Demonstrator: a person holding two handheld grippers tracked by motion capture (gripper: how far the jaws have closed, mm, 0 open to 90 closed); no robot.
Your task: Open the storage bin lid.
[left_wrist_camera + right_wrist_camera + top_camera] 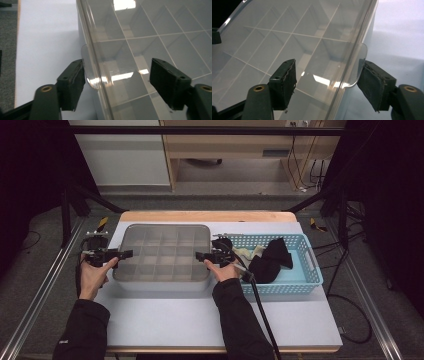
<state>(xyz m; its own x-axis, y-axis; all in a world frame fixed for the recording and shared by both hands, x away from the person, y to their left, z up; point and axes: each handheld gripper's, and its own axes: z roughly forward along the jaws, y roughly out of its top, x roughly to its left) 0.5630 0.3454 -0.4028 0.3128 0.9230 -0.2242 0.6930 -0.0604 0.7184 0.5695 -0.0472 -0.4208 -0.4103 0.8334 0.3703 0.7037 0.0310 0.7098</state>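
Observation:
A clear compartment box [162,252] with a see-through lid sits mid-table. My left gripper [125,253] is at its left side and my right gripper [200,256] at its right side, each held by a hand. In the left gripper view the box [150,30] lies under the open left gripper [118,77], whose jaws straddle the lid's edge; the outer pad [75,80] is right by a clear lid tab [87,62]. In the right gripper view the right gripper [328,80] is open astride the box's [287,30] other edge, with a lid tab [359,62] next to its outer pad [372,85].
A blue plastic basket [312,265] stands right of the box, holding a black cloth [270,260] and a pale cloth [248,253]. The white table top [165,320] spreads in front of the box. A cable [262,315] trails from the right gripper along the forearm.

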